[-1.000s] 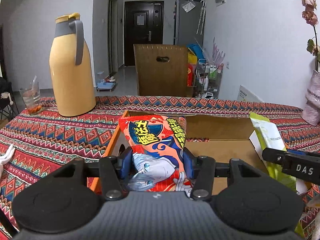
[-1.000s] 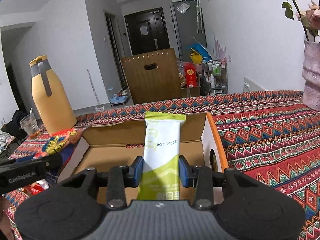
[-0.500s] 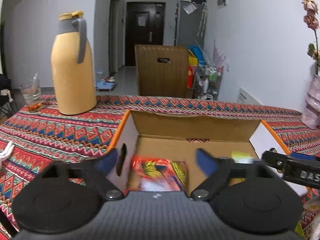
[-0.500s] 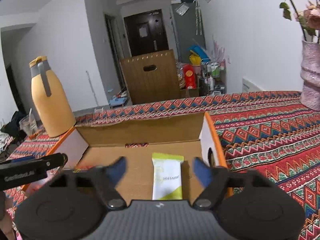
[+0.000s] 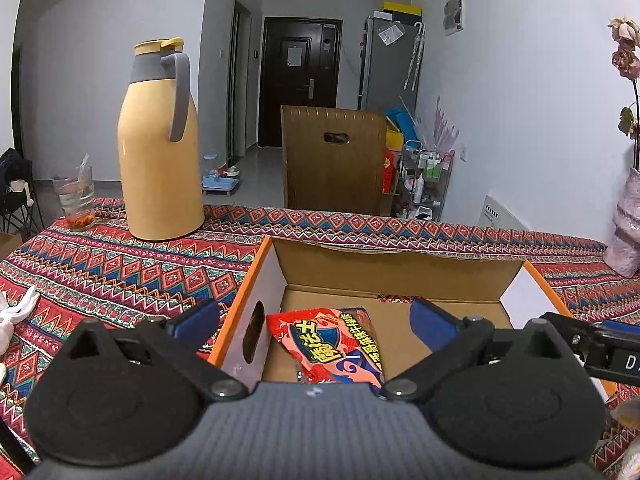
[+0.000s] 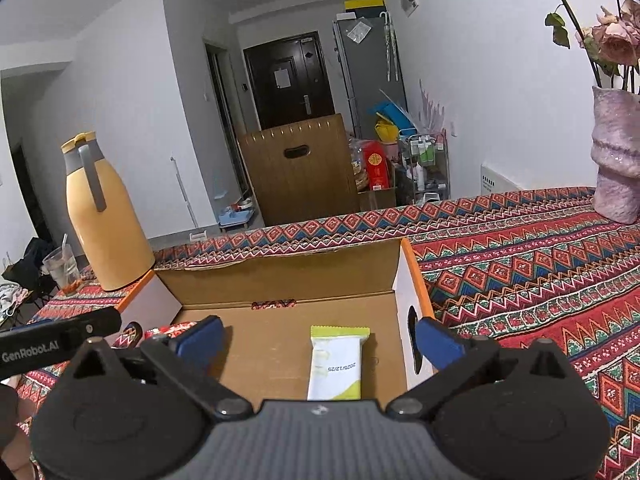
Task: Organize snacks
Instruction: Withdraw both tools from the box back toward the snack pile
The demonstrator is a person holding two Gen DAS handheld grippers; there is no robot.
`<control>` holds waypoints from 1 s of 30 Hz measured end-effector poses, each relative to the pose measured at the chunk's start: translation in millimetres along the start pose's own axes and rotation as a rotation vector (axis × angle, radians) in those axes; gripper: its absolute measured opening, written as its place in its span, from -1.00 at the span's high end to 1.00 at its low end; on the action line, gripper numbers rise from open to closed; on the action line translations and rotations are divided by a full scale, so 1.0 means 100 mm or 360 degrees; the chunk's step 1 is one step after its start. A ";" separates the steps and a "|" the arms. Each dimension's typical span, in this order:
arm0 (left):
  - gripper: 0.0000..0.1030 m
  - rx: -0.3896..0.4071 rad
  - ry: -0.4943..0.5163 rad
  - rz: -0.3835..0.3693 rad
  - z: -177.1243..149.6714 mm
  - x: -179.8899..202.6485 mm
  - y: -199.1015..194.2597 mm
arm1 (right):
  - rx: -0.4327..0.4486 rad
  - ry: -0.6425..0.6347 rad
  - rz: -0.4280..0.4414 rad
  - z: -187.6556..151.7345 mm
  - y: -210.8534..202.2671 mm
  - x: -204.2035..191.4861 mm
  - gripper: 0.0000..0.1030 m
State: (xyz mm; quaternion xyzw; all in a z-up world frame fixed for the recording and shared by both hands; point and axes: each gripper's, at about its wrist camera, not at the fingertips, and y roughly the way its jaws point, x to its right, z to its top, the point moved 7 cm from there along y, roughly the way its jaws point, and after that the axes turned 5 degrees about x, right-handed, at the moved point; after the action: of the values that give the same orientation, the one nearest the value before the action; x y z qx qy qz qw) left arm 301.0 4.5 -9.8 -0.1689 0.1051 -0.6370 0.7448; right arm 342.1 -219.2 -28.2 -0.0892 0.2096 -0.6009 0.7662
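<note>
now both sets of jaws have just been opening and stand wide, nothing between them: the left gripper [image 5: 314, 318] and right gripper [image 6: 318, 338] hang low in frame over the cardboard box [image 6: 280, 276]. likely freshly dropped, the red snack packet [image 5: 326, 346] lies flat at the box's left and the green-and-white bar [image 6: 338, 362] at its right. beyond, upper left, a yellow thermos [image 5: 158, 144] stands outside on the patterned tablecloth [image 5: 112, 268].

An open cardboard box [image 5: 400, 276] with orange edges and white end walls sits on a patterned surface [image 5: 120, 272]. Inside, a red snack packet [image 5: 328, 344] with yellow and blue lettering lies flat by its left wall. A white and green snack bar [image 6: 336, 364] lies flat near its right wall.
</note>
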 end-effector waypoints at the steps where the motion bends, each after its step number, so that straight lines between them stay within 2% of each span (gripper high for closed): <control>1: -1.00 0.0003 0.0000 -0.0002 0.01 0.00 -0.01 | 0.0003 -0.0001 -0.0003 0.00 -0.01 0.00 -1.00; 15: -1.00 0.0126 -0.0001 -0.0028 0.30 -0.04 -0.52 | 0.0163 -0.0130 -0.0040 0.20 -0.59 -0.12 -1.00; 30: -1.00 0.0085 0.0023 -0.0070 0.00 -0.30 -1.10 | 0.0223 -0.0175 -0.0083 -0.09 -1.33 -0.07 -1.00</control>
State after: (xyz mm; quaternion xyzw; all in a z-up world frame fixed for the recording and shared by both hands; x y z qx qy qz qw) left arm 195.6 19.3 31.2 -0.1466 0.0899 -0.6571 0.7339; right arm 219.7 -245.9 16.7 -0.0737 0.1224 -0.6281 0.7649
